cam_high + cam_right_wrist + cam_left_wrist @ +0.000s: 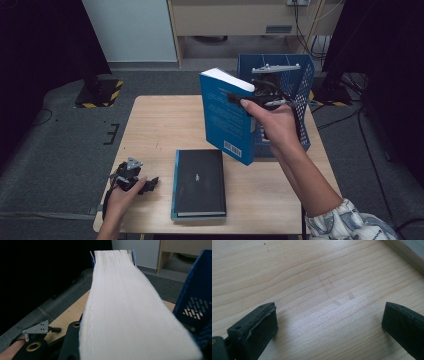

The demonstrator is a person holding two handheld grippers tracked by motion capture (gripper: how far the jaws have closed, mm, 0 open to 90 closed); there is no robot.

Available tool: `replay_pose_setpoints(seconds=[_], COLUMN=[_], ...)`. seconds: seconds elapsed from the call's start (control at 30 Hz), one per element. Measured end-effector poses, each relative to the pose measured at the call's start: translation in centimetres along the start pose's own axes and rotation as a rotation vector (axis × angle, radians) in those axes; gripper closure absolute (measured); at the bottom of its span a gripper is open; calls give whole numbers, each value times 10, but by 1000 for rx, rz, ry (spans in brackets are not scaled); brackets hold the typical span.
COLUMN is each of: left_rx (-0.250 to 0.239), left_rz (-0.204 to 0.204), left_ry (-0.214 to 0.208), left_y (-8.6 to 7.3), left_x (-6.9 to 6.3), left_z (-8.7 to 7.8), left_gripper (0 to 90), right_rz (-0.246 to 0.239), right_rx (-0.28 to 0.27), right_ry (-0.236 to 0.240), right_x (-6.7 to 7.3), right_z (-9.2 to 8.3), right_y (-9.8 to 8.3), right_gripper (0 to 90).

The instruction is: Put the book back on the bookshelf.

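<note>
My right gripper (255, 97) clamps a blue book (226, 117) upright in the air beside the blue basket (300, 80); I judge the next move is to lower it spine-down into the basket without catching the rim. My left gripper (134, 176) rests unclenched and empty on the table (150, 125), near the black book (199, 182). Lettering on both covers is too small to read; a barcode marks the blue one.

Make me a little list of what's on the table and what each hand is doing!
Table: wooden table
Lifted book: blue book, upright, held above the table
Right hand-held gripper: shut on the blue book's page edge
Lying book: black book, flat near the front edge
Left hand-held gripper: open, holding nothing, low over the table
Bin: blue basket, far right
</note>
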State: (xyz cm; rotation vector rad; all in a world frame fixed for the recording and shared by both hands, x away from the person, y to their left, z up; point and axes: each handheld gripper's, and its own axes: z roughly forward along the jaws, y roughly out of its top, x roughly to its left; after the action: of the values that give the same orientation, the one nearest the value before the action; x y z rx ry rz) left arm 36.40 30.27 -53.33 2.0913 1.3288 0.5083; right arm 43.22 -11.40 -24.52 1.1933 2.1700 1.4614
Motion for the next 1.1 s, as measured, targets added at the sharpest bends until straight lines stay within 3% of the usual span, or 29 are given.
replay_pose_setpoints(seconds=[0.5,0.67,0.8,1.1], left_rx=[-23,-30,-28,-30], left_rz=[1,1,-1,-1], left_ry=[2,2,3,3], left_y=[-3,-4,-3,-4], left_x=[0,0,-1,-1], left_z=[0,0,0,0], left_gripper=[0,0,0,0], right_rz=[29,75,84,105], right_rx=[-15,-31,-44,-50], right_ry=[-92,-121,-151,-222], right_x=[-29,-44,-52,-70], right_z=[-32,-45,-54,-51], right_y=[-9,-17,-15,-8], right_gripper=[605,605,605,605])
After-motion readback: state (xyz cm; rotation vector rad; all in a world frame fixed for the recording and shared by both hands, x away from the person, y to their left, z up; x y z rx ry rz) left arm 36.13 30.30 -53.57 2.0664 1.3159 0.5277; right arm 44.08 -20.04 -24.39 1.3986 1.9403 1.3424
